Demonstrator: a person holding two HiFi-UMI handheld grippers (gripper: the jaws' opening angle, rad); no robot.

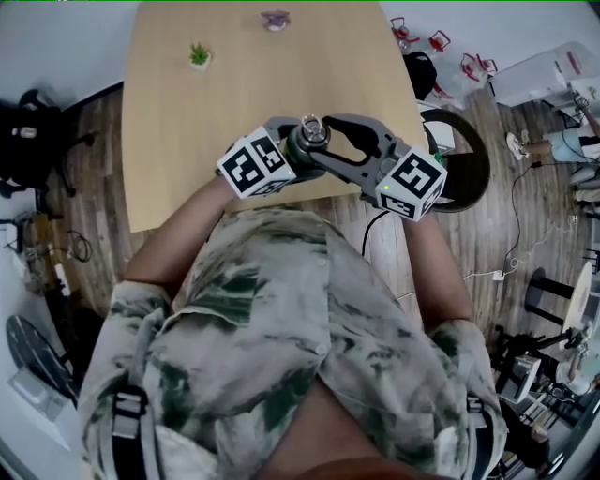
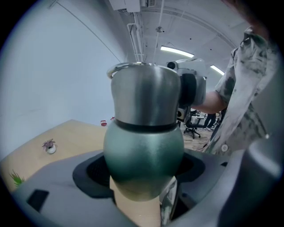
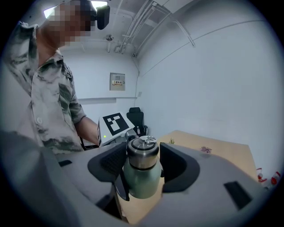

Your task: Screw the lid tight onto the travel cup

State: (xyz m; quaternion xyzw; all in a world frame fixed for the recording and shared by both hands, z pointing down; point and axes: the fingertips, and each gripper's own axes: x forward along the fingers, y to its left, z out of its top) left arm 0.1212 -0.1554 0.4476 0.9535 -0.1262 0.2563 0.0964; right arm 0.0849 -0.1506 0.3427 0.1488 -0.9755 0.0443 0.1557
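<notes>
The travel cup [image 1: 314,134] has a green body [image 2: 144,155] and a steel lid [image 2: 144,93], and it stands upright in the air just above the near edge of the wooden table [image 1: 187,141]. My left gripper [image 1: 292,150] comes in from the left and is shut on the green body, both black pads pressing its sides. From the right, my right gripper [image 1: 330,141] reaches the lid [image 3: 143,153]. Its jaws stand on either side of the lid, and a thin gap shows at the right pad [image 3: 175,162]. The cup's base is hidden.
A small green potted plant [image 1: 199,56] and a purple flower ornament [image 1: 275,19] sit at the table's far end. A round black stool [image 1: 459,169] stands on the wood floor to the right, with cables and clutter beyond it.
</notes>
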